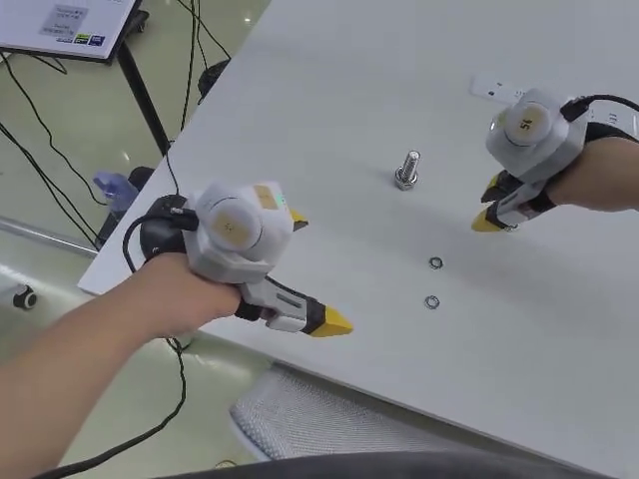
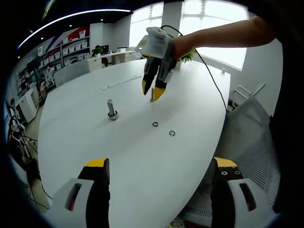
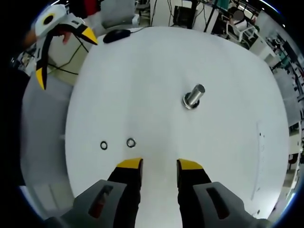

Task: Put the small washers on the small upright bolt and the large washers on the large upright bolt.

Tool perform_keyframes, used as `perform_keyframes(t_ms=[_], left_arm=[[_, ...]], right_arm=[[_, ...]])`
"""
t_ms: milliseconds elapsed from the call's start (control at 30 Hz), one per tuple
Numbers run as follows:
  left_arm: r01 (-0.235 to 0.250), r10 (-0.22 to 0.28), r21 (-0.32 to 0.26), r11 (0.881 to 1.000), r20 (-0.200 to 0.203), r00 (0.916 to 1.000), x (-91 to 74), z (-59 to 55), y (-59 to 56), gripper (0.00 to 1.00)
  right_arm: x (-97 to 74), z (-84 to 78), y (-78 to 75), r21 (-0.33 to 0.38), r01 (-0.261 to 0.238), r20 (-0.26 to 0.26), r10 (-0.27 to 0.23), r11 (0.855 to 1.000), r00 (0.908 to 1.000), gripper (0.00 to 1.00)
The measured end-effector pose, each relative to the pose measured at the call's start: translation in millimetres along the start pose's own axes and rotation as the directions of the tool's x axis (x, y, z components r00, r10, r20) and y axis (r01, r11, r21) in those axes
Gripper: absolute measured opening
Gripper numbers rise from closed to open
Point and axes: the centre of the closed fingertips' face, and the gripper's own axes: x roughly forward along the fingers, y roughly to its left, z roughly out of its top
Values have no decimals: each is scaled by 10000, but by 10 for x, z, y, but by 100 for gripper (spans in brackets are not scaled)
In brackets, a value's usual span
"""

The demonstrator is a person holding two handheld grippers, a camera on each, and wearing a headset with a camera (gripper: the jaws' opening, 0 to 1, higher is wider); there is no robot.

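Two washers (image 3: 131,142) just beside the right tongs (image 3: 160,164), narrow-gapped and empty; left tongs (image 2: 161,164) wide, well apart.

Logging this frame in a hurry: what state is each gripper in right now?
Left gripper: open, jaws wide apart, holding nothing.
Right gripper: open, jaws narrowly apart, nothing seen between them.

My left tool (image 1: 316,269) sits low on my near side, jaws spread wide, yellow tips well apart. I've got my left hand (image 1: 175,294) wrapped round the grip, bare forearm (image 1: 60,384) running back toward me. The right tool (image 1: 489,205) is further out, tips angled down (jaws only a little apart, clearer in the right gripper view), with my right hand (image 1: 599,175) gripping it from behind.
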Motion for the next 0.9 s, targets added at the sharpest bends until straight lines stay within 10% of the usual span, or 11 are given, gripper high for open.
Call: perform_keyframes(t_ms=[900], left_arm=[[-6, 6, 20, 10000, 30, 10000, -1, -6, -58, 90]], right_arm=[[275, 80, 459, 95, -564, 409, 560, 9984, 9976, 29]])
